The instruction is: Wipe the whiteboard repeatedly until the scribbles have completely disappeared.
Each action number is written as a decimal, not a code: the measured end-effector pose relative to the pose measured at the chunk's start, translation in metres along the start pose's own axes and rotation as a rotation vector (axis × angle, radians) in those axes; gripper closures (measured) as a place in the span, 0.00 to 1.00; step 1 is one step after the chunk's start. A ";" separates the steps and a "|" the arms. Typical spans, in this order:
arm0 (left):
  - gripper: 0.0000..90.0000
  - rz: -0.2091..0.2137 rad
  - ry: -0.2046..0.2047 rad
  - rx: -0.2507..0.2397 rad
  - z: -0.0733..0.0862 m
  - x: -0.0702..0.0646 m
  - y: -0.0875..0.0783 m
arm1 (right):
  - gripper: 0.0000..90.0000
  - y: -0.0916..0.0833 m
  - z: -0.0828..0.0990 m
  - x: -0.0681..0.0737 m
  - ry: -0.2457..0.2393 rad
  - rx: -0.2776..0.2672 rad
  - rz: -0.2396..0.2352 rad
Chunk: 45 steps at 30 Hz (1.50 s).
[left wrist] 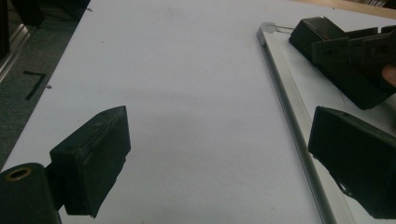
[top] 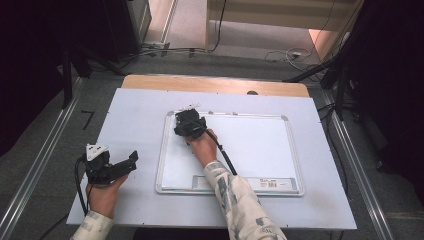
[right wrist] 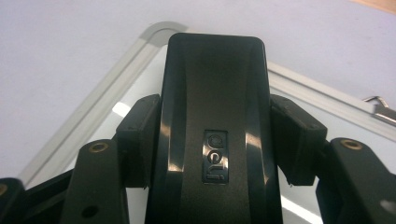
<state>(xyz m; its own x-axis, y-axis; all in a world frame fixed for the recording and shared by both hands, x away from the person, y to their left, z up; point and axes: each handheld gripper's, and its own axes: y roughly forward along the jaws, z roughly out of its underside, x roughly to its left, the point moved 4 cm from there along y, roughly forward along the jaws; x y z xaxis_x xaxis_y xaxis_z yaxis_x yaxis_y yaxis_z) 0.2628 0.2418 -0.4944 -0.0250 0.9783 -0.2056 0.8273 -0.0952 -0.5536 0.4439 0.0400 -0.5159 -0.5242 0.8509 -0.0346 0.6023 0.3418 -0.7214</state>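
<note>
Black plastic is what I have clamped: from the high view, my right gripper sits on the top left corner of the whiteboard, jaws closed on the eraser, while my left gripper rests on the pale table cover just left of the board, jaws apart and holding nothing. A wooden table edge shows at the far side; around it lie grey floor, metal rails and loose cables.

Along the left gripper view, my two pads stand wide open over bare cover, with the board's aluminium frame running between them and the eraser lying flat on the board beyond, near the corner.

Through the right gripper view, the eraser is pinched at both long sides by the pads, its glossy back facing me, its nose close to the rounded frame corner. A small metal hanger clip sits on the frame to the right.

I judge the step in hand is wiping. To do it well I would keep the eraser flat, press evenly, stroke parallel to the frame without catching its lip, and let the left gripper steady the board's edge if it slides.
</note>
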 end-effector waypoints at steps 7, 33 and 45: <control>0.07 -0.001 -0.007 -0.001 0.000 0.002 0.000 | 0.42 0.000 -0.001 -0.033 0.026 0.006 0.046; 0.07 -0.001 -0.011 0.000 0.000 0.003 0.000 | 0.42 0.008 -0.009 0.007 -0.034 0.004 -0.008; 0.07 -0.003 -0.002 -0.001 0.001 0.000 0.000 | 0.41 -0.008 0.009 -0.038 0.030 0.024 0.020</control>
<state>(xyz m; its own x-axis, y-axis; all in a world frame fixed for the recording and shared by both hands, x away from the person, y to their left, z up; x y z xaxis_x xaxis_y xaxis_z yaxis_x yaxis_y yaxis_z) 0.2621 0.2421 -0.4949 -0.0281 0.9782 -0.2056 0.8279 -0.0925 -0.5532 0.4536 0.0010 -0.5148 -0.4936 0.8692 -0.0291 0.5977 0.3147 -0.7373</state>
